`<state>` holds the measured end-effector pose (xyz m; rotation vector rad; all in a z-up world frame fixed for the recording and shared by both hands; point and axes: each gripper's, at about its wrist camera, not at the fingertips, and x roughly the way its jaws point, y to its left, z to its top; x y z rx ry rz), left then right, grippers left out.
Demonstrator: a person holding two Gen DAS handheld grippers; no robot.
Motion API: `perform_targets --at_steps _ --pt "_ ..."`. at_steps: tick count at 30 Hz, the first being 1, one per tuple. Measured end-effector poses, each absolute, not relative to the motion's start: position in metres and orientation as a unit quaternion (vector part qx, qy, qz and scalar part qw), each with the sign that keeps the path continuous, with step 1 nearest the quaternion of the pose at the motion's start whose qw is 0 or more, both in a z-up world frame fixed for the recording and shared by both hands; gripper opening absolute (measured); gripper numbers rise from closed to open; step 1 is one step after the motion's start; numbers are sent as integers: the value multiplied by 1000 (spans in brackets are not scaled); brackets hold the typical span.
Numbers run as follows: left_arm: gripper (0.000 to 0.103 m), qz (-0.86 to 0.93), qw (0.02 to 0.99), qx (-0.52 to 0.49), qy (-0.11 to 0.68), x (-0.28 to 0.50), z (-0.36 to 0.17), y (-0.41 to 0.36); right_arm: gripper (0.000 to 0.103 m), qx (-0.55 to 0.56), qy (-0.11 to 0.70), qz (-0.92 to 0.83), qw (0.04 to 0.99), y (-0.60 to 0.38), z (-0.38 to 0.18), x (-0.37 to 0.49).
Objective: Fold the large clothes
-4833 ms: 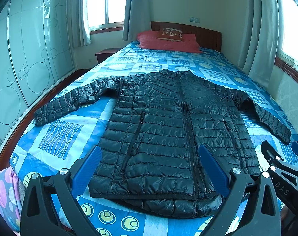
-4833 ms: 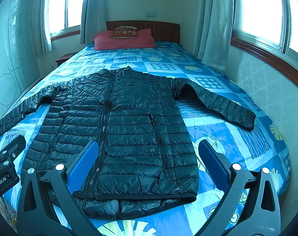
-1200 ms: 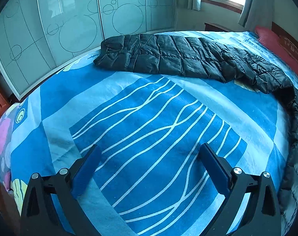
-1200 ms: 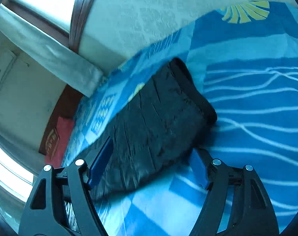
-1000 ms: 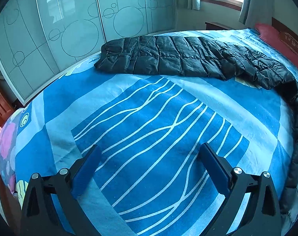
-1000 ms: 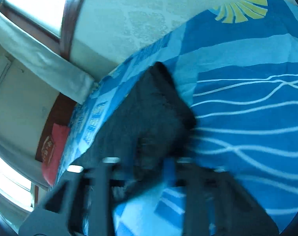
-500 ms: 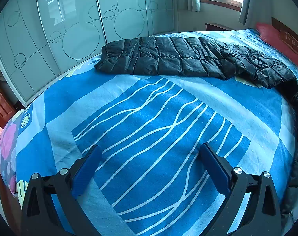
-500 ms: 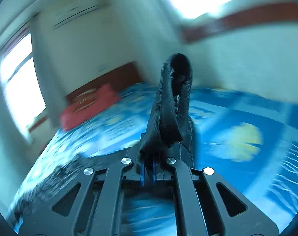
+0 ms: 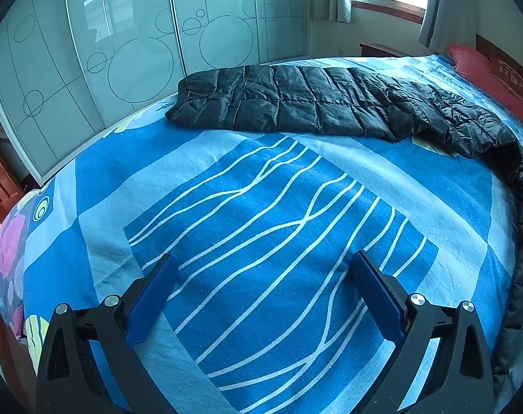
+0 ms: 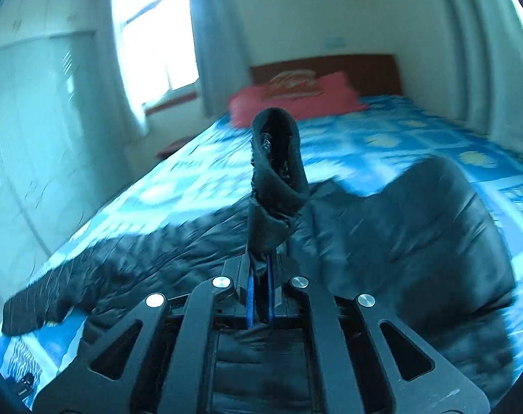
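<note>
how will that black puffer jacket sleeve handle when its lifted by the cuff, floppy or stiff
Probably floppy: the sleeve crumples where the right gripper pinches it. Likely light for its bulk, since the quilting looks puffy. The shiny shell of the jacket may slip.

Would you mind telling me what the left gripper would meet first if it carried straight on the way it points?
Most likely the bare blue bedspread: the open left gripper angles down at it, and the jacket sleeve lies farther off.

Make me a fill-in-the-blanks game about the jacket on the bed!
1. The right gripper is pinching the jacket's ____ end.
2. The left gripper is open and holds ____.
3. The pillow by the headboard is ____.
4. The jacket is coloured ____.

Answers: sleeve; nothing; red; black
</note>
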<state>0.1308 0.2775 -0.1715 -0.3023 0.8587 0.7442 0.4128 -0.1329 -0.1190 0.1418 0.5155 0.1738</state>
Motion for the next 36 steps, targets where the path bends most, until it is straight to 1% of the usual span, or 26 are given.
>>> perform_targets --at_steps 6,8,9,10,11,12,13,14,16,17,19,21,25,26,27,28,31,33,36 --pt "99 351 832 -143 404 131 -171 277 6 45 322 121 938 -63 -164 441" --pt "99 351 833 -142 404 131 -171 277 10 34 349 125 928 -45 -181 447" --pt "99 351 832 -142 404 131 -171 277 14 28 363 126 923 -43 -192 449" --pt "99 351 832 -142 405 131 -171 277 25 19 379 128 916 -35 -200 451" --pt "99 351 832 -142 404 130 -171 277 33 17 389 135 911 -33 -203 451" --pt "99 351 832 -142 404 131 -171 277 56 25 390 155 907 -31 -201 447" --pt "99 351 832 -142 405 131 -171 277 71 33 385 168 907 -34 -197 441" --pt "99 351 832 -142 405 131 -171 277 72 41 376 181 908 -38 -189 432" --pt "99 351 832 -142 405 131 -171 277 71 45 358 203 911 -49 -170 411" --pt "99 351 832 -142 405 131 -171 277 68 45 350 208 912 -58 -161 403" --pt "99 351 832 -142 404 131 -171 277 46 53 329 204 920 -95 -137 388" --pt "99 351 832 -142 405 131 -171 277 39 62 327 175 927 -142 -121 388" --pt "99 352 832 -140 404 130 -171 277 37 78 314 49 945 -260 -112 399" --pt "99 353 832 -140 405 130 -171 276 36 87 313 12 946 -293 -114 401" --pt "99 353 832 -140 405 130 -171 276 30 99 319 -21 943 -324 -121 403" --pt "99 353 832 -138 405 130 -171 276 20 107 327 -40 938 -344 -129 406" --pt "99 355 832 -135 405 131 -171 275 5 129 382 -58 913 -385 -167 413" --pt "99 355 831 -134 406 132 -170 274 5 129 418 -40 899 -387 -200 414" --pt "99 355 831 -134 406 132 -171 275 4 122 416 -31 901 -387 -198 411"
